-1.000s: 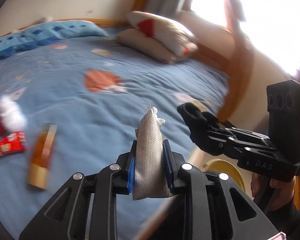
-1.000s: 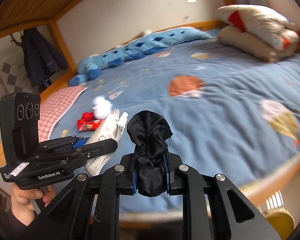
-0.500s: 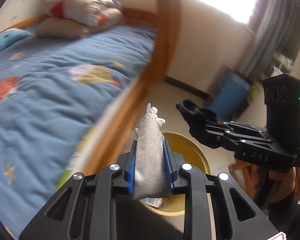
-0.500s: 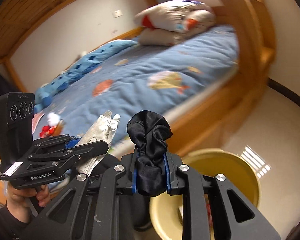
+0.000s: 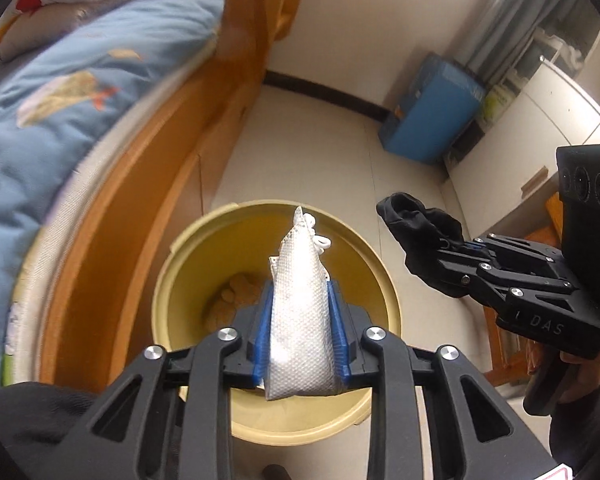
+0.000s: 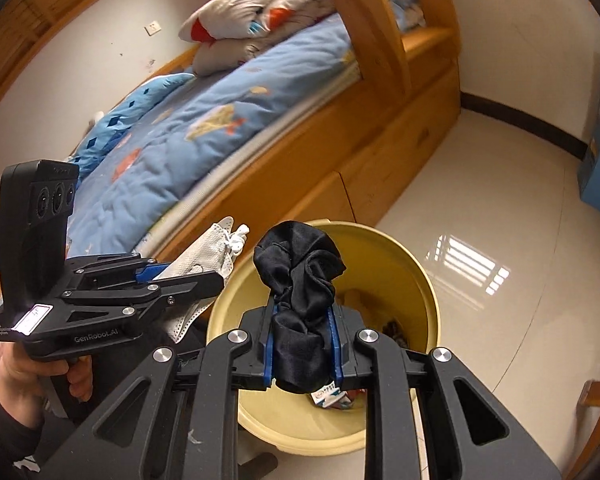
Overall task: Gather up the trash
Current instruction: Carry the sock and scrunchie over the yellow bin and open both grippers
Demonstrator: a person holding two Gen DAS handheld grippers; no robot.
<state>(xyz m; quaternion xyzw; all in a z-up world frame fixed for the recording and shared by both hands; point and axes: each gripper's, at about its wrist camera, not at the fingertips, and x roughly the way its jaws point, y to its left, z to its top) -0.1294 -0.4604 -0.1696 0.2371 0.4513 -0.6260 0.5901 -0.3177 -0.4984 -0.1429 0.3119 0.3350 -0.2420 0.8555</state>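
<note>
Over yellow bin (image 5: 384, 280), contents half hidden by white mask (image 5: 300, 320), tongs (image 5: 300, 344)

open yellow bin (image 5: 176, 300) below, wooden bed frame (image 5: 148, 184) close left, bare floor (image 6: 500, 184) right

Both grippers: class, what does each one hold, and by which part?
Left gripper clamps the white face mask by its lower half. Right gripper clamps the black cloth by its lower half.
</note>
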